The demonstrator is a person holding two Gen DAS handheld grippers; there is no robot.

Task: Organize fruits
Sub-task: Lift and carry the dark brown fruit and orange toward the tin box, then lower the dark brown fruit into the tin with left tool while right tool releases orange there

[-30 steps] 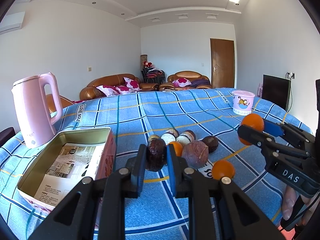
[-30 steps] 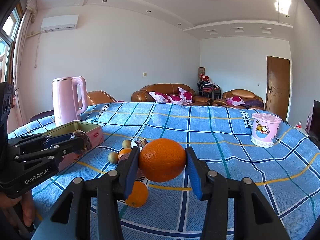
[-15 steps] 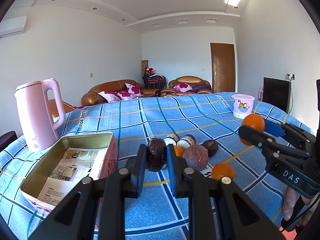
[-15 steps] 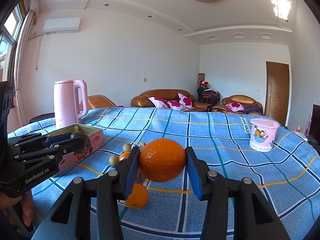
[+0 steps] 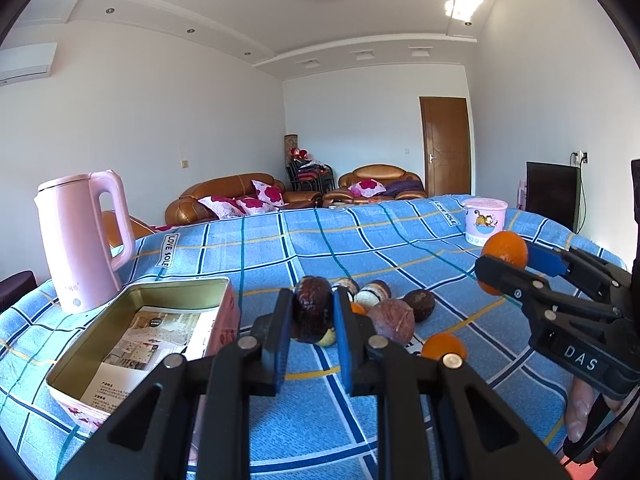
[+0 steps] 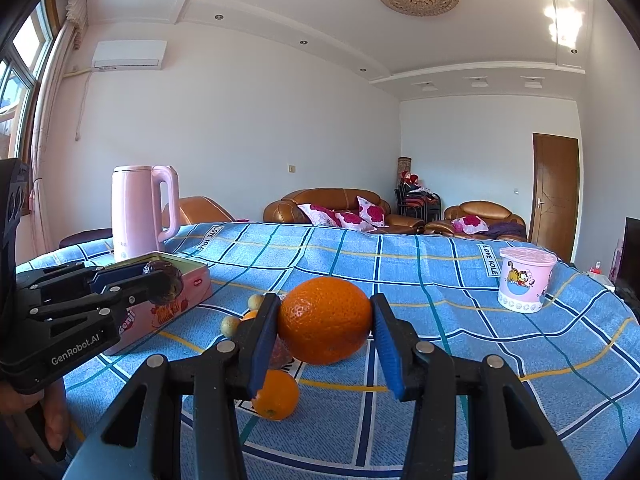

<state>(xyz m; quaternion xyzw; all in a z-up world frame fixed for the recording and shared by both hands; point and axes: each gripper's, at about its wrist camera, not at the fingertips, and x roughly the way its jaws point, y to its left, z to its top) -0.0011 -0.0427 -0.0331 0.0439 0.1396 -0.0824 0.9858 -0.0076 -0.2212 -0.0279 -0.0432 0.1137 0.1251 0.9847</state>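
Blue checked cloth covers the table, and on it, at ten o'clock from the fruit pile, sits the open tin with paper lying in its bottom, the pink kettle standing just behind it. The likely step is carrying both held fruits to that tin.

The right gripper is closed on an orange, its blue pads pressing the fruit at nine and three o'clock, well off the cloth. The left gripper is closed on a dark wrinkled fruit, narrow, with the tin at about nine o'clock from it. A second, smaller orange lies on the cloth below the right one, and the loose pile lies just past the left one.

To do this well, the left one should probably go first, swinging toward nine o'clock until the dark fruit is over the tin's bare floor, then lowering before letting go, so it does not roll out or strike the rim. The orange is round and smooth; a steady squeeze matters, and the two tools should keep apart over the tin.

Compared with a second ago, both views sit higher: the table drops lower in the picture, more ceiling shows, and both grips are unchanged.
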